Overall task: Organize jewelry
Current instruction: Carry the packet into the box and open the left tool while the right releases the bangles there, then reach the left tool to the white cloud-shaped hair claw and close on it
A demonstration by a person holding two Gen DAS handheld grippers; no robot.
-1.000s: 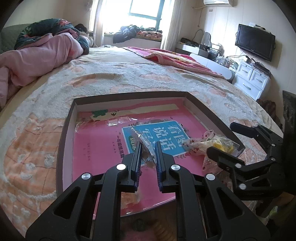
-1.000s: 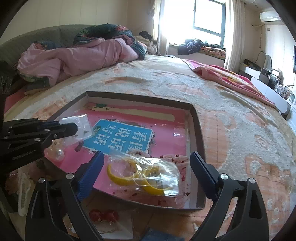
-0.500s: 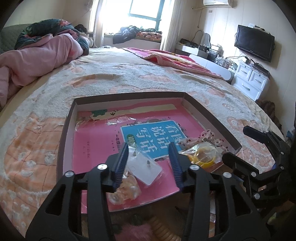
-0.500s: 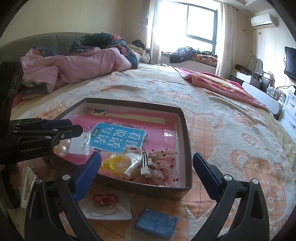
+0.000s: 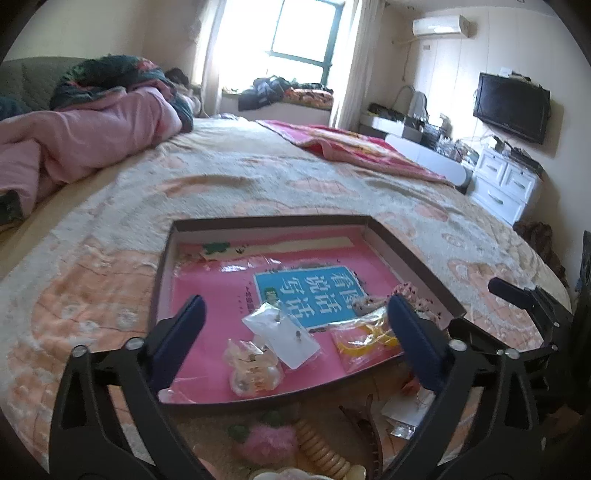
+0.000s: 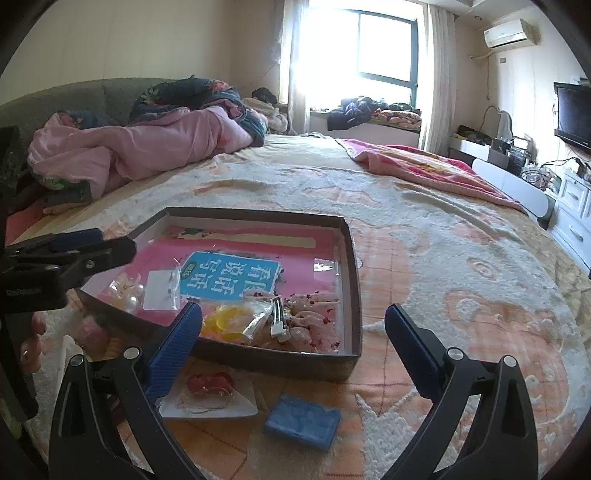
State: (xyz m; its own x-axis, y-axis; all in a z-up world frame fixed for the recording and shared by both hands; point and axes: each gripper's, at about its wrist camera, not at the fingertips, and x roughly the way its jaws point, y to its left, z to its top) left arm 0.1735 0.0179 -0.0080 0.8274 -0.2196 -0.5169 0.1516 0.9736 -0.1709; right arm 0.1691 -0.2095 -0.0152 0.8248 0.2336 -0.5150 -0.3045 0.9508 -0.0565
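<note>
hovering spread and empty, left gripper point(image 5: 295, 325) and right gripper point(image 6: 293, 328) sit over the tray point(image 6: 352, 295) (small bags point(image 5: 284, 338) inside).

This is a bedroom in a home. A wide bed point(image 6: 424, 236) with a peach-patterned cover fills most of both views, with a heap of pink quilts point(image 6: 147, 147) at its head and a red blanket point(image 5: 354, 147) spread on the far side. Beyond it are a bright window point(image 6: 384, 48) with curtains and clothes piled on its sill, an air conditioner point(image 5: 439, 25) high on the wall, a wall-mounted television point(image 5: 511, 107), and a white chest of drawers point(image 5: 506, 184).
</note>
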